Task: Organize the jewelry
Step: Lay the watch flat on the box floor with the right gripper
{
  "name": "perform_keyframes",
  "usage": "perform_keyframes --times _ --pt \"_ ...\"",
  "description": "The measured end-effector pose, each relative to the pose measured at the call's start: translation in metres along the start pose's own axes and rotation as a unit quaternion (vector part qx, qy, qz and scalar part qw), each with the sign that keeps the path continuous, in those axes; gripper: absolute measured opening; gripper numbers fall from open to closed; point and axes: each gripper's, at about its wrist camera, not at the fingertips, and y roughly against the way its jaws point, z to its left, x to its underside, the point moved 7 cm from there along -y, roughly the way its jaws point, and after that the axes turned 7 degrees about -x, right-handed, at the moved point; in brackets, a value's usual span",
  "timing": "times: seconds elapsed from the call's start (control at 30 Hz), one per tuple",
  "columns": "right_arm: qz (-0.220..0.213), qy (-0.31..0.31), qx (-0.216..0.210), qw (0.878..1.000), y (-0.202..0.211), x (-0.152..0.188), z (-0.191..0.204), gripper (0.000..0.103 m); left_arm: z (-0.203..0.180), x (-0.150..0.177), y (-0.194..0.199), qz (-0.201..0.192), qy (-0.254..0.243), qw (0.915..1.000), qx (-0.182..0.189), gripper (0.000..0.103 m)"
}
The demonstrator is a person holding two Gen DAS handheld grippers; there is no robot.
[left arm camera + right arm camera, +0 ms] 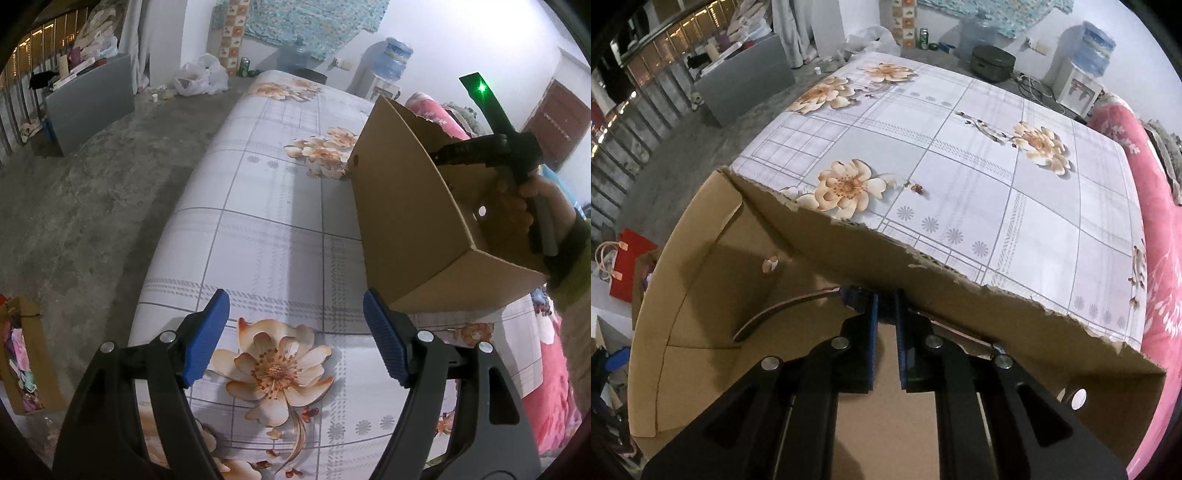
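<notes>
Left wrist view: my left gripper (pixel 295 336) hangs with its blue pads (pixel 207 332) spread wide and nothing between them, above the flowered tablecloth (pixel 258 221), while the cardboard box (pixel 417 206) stands to the right on the cloth with my right hand (pixel 517 203) reaching into it. Right wrist view: my right gripper (pixel 886 306) is down inside the box (pixel 713 295), jaws nearly together with a narrow gap; whether they pinch anything I cannot tell, and no jewelry is discernible.
</notes>
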Motion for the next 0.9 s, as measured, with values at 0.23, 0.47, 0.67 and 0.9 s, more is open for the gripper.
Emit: perform_keyframes --times 0.23,0.47,0.67,0.9 --pt "-0.003 -0.007 0.01 1.0 0.001 0.003 -0.003 0.019 0.0 0.002 0.006 -0.01 -0.004 0.9999 -0.002 0.072" --pt "0.021 -0.055 -0.046 0.997 -0.005 0.009 -0.004 0.019 0.002 0.005 0.008 -0.008 0.003 1.0 0.003 0.072" --pt "0.015 -0.023 -0.008 1.0 0.001 0.015 -0.001 0.019 0.005 0.005 0.011 -0.015 0.0 0.9999 0.002 0.072" --pt "-0.016 0.086 0.034 0.996 0.016 0.014 0.014 0.042 0.009 0.006 0.009 -0.012 0.005 0.9999 0.002 0.072"
